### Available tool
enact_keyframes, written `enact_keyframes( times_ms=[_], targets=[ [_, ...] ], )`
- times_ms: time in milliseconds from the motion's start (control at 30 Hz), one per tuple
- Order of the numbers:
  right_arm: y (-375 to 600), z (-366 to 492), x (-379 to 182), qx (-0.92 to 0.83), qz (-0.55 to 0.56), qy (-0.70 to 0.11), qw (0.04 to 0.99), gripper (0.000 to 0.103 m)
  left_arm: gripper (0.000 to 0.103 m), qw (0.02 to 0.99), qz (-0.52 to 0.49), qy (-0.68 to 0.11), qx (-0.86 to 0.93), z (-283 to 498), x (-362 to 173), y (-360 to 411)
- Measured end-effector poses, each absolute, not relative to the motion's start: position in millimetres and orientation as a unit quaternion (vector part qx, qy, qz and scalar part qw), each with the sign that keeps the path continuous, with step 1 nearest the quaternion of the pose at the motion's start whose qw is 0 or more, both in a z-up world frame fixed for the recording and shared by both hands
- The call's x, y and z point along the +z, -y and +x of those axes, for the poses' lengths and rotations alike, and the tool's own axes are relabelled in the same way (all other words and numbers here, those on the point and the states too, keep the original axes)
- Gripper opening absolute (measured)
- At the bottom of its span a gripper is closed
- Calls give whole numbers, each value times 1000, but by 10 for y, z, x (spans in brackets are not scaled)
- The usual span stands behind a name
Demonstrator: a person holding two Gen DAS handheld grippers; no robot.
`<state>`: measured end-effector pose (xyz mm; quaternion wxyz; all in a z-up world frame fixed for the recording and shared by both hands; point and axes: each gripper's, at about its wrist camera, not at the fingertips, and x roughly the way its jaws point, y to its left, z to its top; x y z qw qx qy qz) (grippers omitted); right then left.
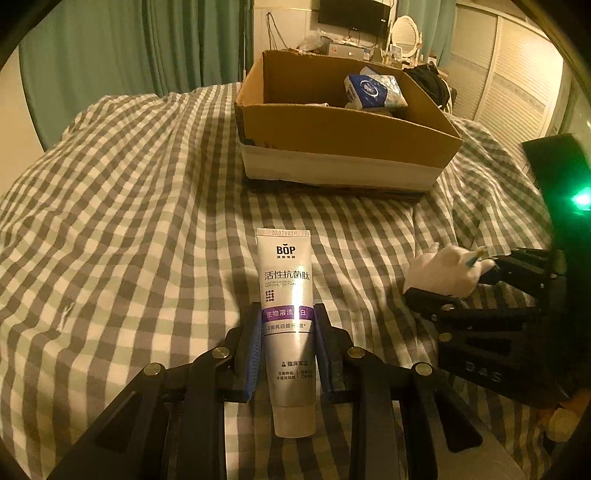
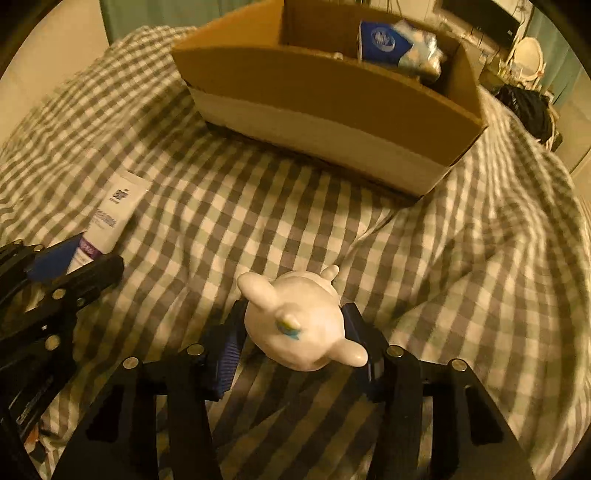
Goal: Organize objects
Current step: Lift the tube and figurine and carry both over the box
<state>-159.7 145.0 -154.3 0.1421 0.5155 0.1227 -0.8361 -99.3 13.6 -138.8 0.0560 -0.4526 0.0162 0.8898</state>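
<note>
A white and purple toothpaste tube (image 1: 287,280) points away from me over the checked bedspread, and my left gripper (image 1: 287,308) is shut on its middle with the blue pads against both sides. To the right, a small white toy figure (image 1: 445,267) with a blue and yellow mark is clamped in my right gripper (image 1: 456,280). In the right wrist view the toy (image 2: 295,325) sits between the right gripper's (image 2: 294,308) pads just above the bedspread. The tube (image 2: 110,214) and left gripper (image 2: 74,254) show at the left edge.
An open cardboard box (image 1: 343,129) stands on the bed beyond both grippers, with a blue tissue pack (image 1: 373,88) inside. The grey checked bedspread (image 1: 129,203) is rumpled. Green curtains (image 1: 129,48) hang behind; a dark bag (image 1: 430,81) and a mirror (image 1: 405,35) are at the back right.
</note>
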Motion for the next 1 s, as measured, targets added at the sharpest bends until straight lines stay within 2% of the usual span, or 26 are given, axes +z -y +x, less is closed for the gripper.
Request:
enact_keyframes(
  times_ms=[533,767,1000],
  targets=[
    [-1596,-792,-921,-878,449,-53,159,51,26,44,-409,-39,911,-497,-987,-75],
    [-1571,-526,-632,-890,422,-59,162,51,26,53,-387,-36,920,-296,-718,-99],
    [-1611,-404,-98,-913,368,-70,164,51,26,66,-351,-20,934,-286,-254,-67]
  ],
)
